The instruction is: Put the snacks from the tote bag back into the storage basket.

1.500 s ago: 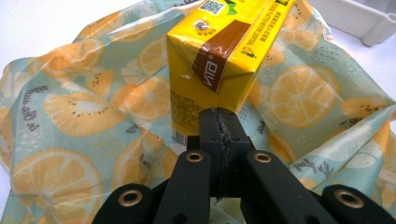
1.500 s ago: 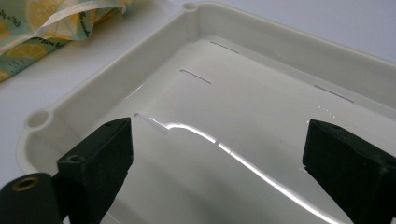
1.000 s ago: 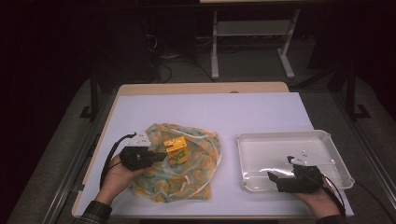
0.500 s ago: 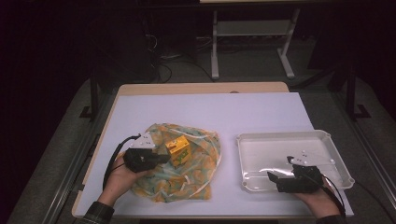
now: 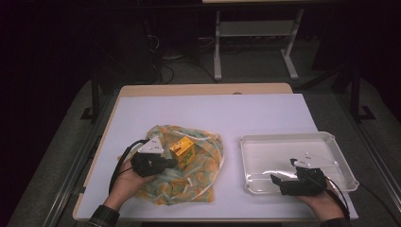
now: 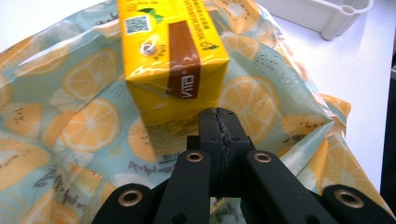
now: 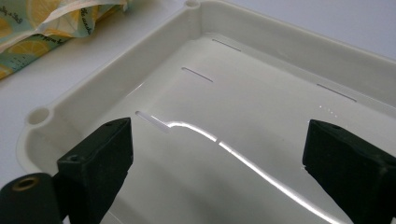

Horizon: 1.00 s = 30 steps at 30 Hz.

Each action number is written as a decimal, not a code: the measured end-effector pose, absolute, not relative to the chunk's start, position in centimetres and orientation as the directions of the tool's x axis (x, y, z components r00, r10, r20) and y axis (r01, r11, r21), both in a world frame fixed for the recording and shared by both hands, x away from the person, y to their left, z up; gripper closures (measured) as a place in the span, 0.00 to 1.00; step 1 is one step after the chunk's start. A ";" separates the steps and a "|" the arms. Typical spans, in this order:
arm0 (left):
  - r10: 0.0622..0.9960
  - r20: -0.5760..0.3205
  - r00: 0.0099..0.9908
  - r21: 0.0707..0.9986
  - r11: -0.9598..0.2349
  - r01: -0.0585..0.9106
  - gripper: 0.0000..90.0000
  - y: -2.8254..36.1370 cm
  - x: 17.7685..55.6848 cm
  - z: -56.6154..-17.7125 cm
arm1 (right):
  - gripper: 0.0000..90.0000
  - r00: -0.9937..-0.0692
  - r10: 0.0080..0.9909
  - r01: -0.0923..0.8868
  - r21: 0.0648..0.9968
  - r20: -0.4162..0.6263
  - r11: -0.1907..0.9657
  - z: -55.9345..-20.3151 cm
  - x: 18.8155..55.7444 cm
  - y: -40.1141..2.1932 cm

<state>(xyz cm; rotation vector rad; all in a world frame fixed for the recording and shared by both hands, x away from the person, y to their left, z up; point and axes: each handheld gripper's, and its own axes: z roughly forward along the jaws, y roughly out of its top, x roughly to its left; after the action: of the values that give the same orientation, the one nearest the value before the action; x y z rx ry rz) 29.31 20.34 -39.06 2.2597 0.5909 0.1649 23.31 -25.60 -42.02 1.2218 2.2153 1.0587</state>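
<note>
A yellow drink carton (image 5: 182, 149) lies on a plastic bag (image 5: 198, 170) printed with orange slices, left of the table's middle. My left gripper (image 5: 171, 161) is shut, its tips right against the carton's near end. In the left gripper view the two pads meet with nothing visible between them, my left gripper (image 6: 219, 117) just below the carton (image 6: 173, 56) on the bag (image 6: 70, 116). My right gripper (image 5: 279, 184) stands open over the near left corner of a white tray (image 5: 283, 138). In the right gripper view nothing lies between the jaws of my right gripper (image 7: 219, 133).
The tray (image 7: 107, 79) holds nothing that I can see and sits at the table's right side. The white table top (image 5: 213, 113) stretches bare behind the bag. A metal stand (image 5: 217, 47) is on the floor beyond the table.
My left gripper has shifted slightly to the right, closer to the carton. The right gripper has stayed where it was.
</note>
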 end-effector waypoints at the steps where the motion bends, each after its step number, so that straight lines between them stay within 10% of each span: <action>1: 0.464 -0.066 0.884 0.723 -0.589 0.363 1.00 20.3 29.3 -39.1 | 0.09 -0.540 0.842 0.541 0.773 0.017 0.332 -42.0 23.3 -25.6; 8: 0.503 -0.087 0.860 0.716 -0.569 0.405 0.90 20.9 29.0 -38.8 | 0.09 -0.539 0.842 0.540 0.773 0.015 0.333 -42.0 23.2 -25.7; 21: 0.606 -0.061 0.793 0.719 -0.524 0.456 0.42 22.1 28.7 -37.9 | 0.09 -0.540 0.842 0.541 0.772 0.016 0.333 -42.0 23.2 -25.7; 30: 0.609 -0.076 0.789 0.723 -0.511 0.465 0.31 20.7 29.3 -36.9 | 0.09 -0.542 0.840 0.541 0.772 0.018 0.333 -42.1 23.3 -25.7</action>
<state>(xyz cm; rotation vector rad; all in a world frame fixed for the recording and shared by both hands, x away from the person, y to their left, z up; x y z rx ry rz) 29.28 20.66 -36.95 2.2019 0.7920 0.2397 23.29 -25.69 -42.05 1.2206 2.2174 1.0610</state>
